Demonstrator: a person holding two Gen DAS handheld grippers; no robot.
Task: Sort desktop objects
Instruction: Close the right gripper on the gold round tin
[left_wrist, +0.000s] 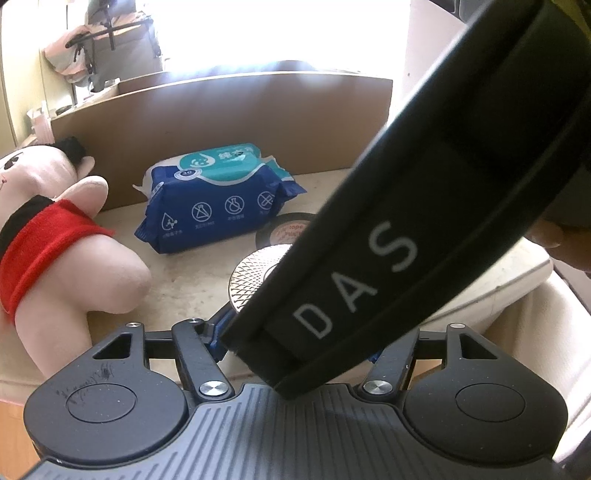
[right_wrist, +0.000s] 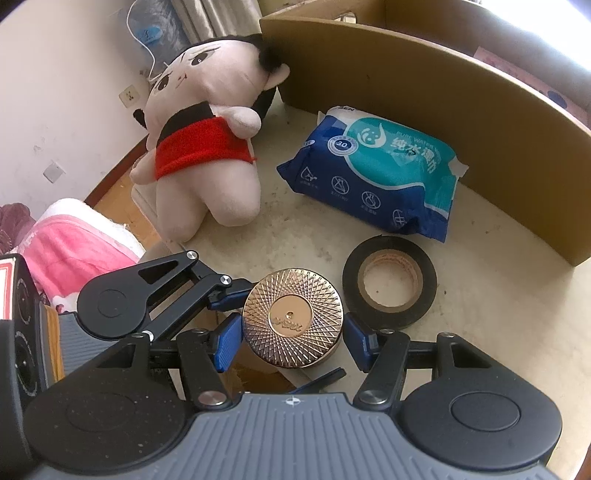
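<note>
A round gold-lidded jar stands at the table's near edge, between the blue pads of my right gripper. The jaws sit on either side of the jar, close but not clearly pressing it. My left gripper's fingers reach toward the jar from the left in the right wrist view. In the left wrist view the right gripper's black body marked "DAS" hides most of the left gripper and half the jar. A black tape roll, a blue wet-wipes pack and a plush doll lie on the table.
A brown cardboard box wall curves along the back and right of the beige tabletop. The table edge is right under the grippers. Pink bedding lies below on the left.
</note>
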